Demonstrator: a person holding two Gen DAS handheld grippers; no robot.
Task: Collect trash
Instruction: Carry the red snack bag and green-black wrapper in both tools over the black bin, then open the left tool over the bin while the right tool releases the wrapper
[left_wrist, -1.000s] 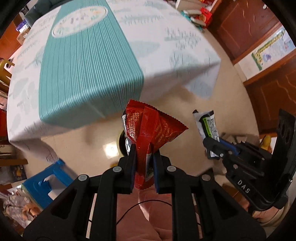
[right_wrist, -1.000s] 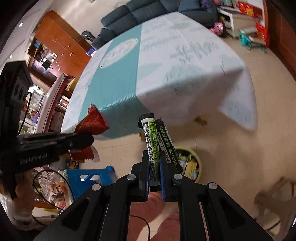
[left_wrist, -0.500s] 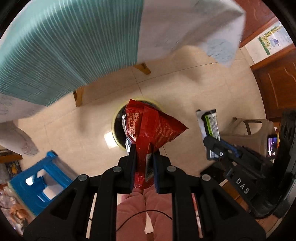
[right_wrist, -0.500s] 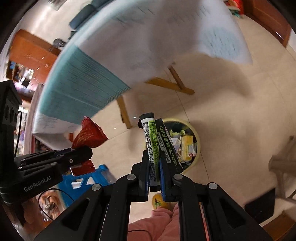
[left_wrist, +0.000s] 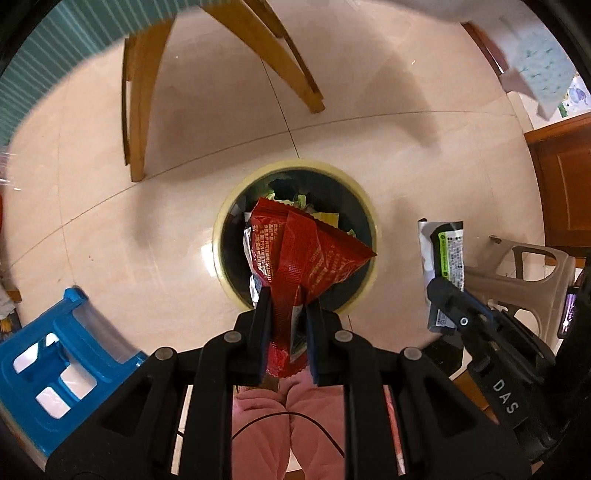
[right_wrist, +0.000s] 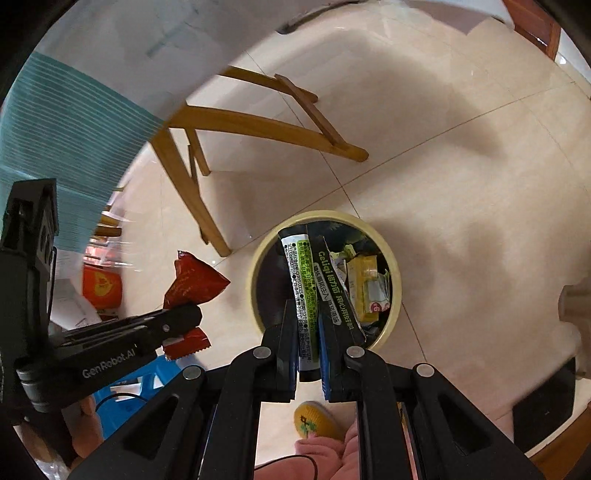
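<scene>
Left wrist view: two wrappers held over the round bin (left_wrist: 221, 236).

Much of the bin's contents lie hidden behind the crinkled red snack wrapper (left_wrist: 295, 251), which the left gripper (left_wrist: 286, 301) pinches at frame centre. In the right wrist view the right gripper (right_wrist: 306, 321) clamps a black-and-green wrapper (right_wrist: 308, 280) (its small print too fine to read) over the same bin, centre frame; a blue stool (left_wrist: 55, 354) is cut off at lower left.

- Crumpled red snack bag (left_wrist: 295, 254), pinched in my left tool, hangs over the bin.
- Black-and-green wrapper (right_wrist: 308, 295), clamped in my right tool.
- Yellow-rimmed bin (left_wrist: 221, 236), holding wrappers, stands on the floor.
</scene>
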